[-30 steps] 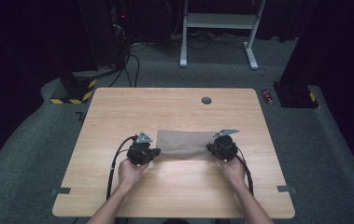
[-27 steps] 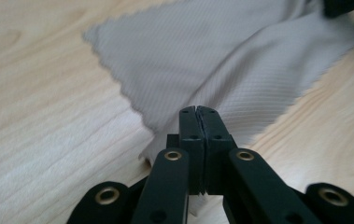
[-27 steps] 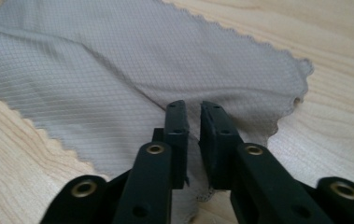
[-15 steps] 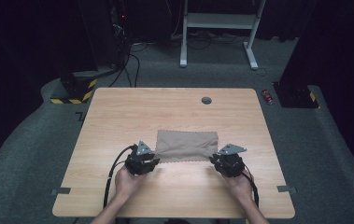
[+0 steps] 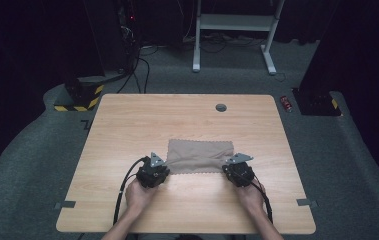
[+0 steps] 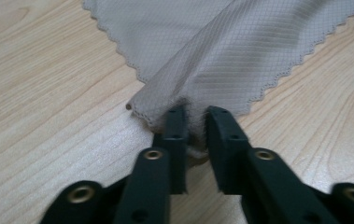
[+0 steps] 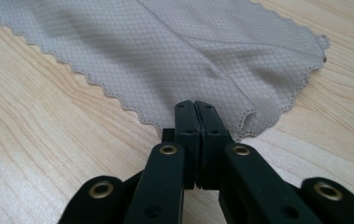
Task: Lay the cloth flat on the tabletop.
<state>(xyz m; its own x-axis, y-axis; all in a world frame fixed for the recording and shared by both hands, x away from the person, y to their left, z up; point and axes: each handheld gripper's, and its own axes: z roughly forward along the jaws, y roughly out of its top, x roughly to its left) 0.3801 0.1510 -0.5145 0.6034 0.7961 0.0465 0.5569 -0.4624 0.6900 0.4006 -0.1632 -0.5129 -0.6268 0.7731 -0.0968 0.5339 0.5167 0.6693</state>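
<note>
Cloth [image 5: 200,155] lies lower centre of table [image 5: 127,125]. Your right gripper [image 7: 195,109] clamps near corner tight. Left gripper [image 6: 194,119] has been closing, pinching bunched corner, jaws slightly apart: corner could slip, skewing fold.

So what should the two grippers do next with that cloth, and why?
Probably lift both near corners and carry them toward the far edge to fold it. The right gripper is pinched shut on the cloth; the left gripper has been closing, fabric bunched between its jaws. The cloth lies nearly flat on the table.
</note>
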